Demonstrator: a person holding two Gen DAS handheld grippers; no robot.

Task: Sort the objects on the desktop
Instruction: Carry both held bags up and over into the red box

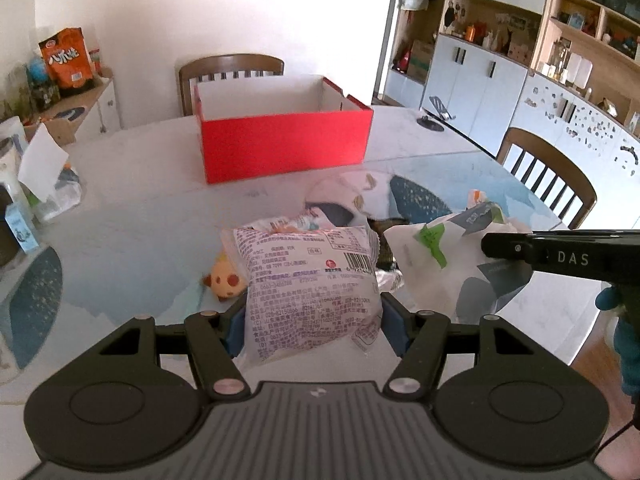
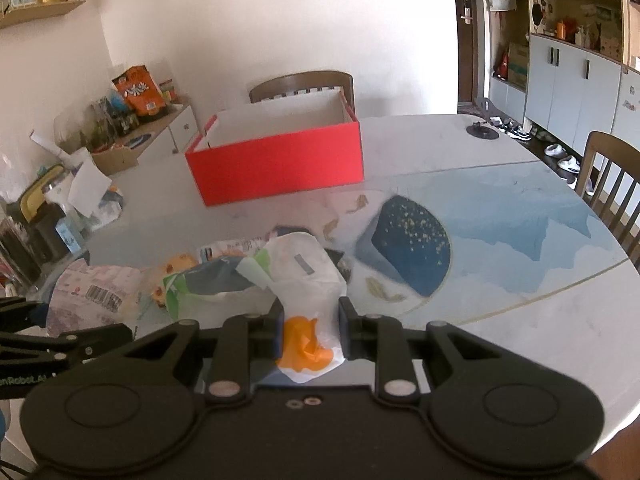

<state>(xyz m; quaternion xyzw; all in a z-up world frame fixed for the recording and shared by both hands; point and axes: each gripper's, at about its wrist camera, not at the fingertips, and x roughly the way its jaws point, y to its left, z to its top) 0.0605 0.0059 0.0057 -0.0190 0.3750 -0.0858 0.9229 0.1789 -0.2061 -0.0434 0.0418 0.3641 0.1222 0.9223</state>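
At the far left edge of the tabletop (image 1: 132, 208) stands a clutter of small things, among them a pale blue carton (image 1: 22, 228) and a folded white sheet (image 1: 42, 166), with an orange snack bag (image 1: 68, 62) on the low cabinet behind. Just right of that, near the front, a small yellow plush toy (image 1: 225, 280) lies on the tabletop, partly tucked under the white snack packet (image 1: 312, 288) printed with purple text and a barcode. The left hand-held gripper (image 1: 312, 326) is closed on this packet, its blue-padded fingers (image 1: 394, 330) pressing the packet's lower sides, so the packet stands between them near the front of the tabletop. Behind it, well apart toward the far side, sits the open red box (image 1: 286, 146), white inside, with a wooden chair (image 1: 231, 65) beyond. Further right lies a heap of wrappers, and from it rises the white plastic bag (image 2: 308, 276) with green and grey print and an orange patch low down. The right hand-held gripper (image 2: 310, 330) is narrowed onto the bag's near end, both fingers touching it; in the left wrist view its dark body reaches in from the right over the bag. A dark blue patch (image 2: 412, 248) of the tabletop's pattern lies beside the heap, and another wooden chair (image 1: 552, 180) stands at the right rim.
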